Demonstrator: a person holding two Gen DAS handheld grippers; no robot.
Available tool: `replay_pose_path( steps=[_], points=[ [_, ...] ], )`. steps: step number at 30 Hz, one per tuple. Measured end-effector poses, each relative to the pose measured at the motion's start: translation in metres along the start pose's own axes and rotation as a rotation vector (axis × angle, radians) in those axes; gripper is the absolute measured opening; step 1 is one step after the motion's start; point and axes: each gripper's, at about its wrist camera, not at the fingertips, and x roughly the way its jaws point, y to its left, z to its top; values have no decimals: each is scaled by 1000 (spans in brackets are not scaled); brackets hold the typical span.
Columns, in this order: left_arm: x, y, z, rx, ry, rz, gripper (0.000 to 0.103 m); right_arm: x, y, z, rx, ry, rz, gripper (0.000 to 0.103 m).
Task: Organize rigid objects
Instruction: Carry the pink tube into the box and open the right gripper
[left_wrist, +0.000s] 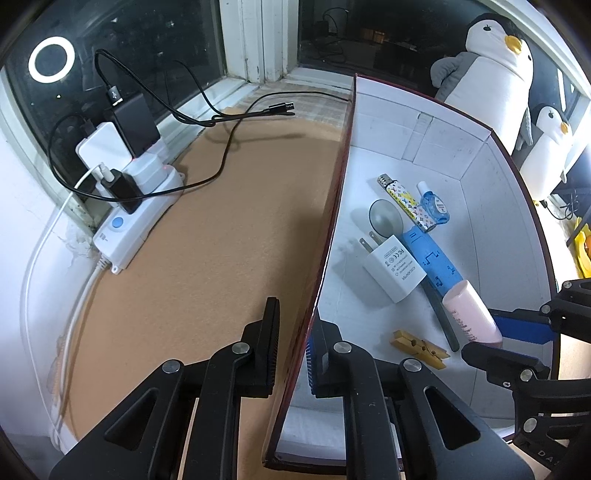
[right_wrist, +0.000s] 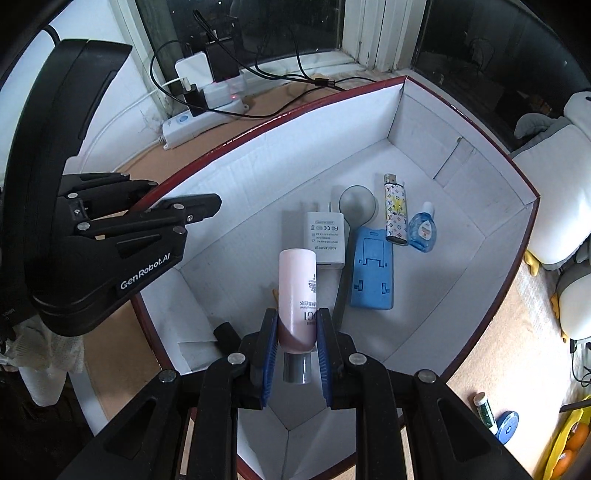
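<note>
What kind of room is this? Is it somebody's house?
Probably a home, maybe a bedroom by a window. Plush penguins sit beside the box, and a power strip full of chargers lies on the sill.

The left claw (left_wrist: 291, 350) is closed on the left wall of the white-lined box (left_wrist: 332, 221), one finger outside over the tan tabletop (left_wrist: 221, 240), one inside. On the box floor lie a white charger plug (left_wrist: 393, 267), a spoon (left_wrist: 386, 218), a patterned lighter (left_wrist: 404, 201), a small blue bottle (left_wrist: 436, 206), a blue stand (left_wrist: 432, 258) and a wooden clothespin (left_wrist: 419, 347). The right claw (left_wrist: 495, 338) grips a pink tube (left_wrist: 471, 310) near the right wall. A power strip (left_wrist: 136, 221) sits at the tabletop's left edge.
</note>
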Motion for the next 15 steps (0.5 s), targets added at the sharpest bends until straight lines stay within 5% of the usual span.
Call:
replay_pose_path(
  steps=[15],
  points=[
    [1,1,0,0,1,1,11,-6,6,-1,-17,-22,-2,25]
  ],
)
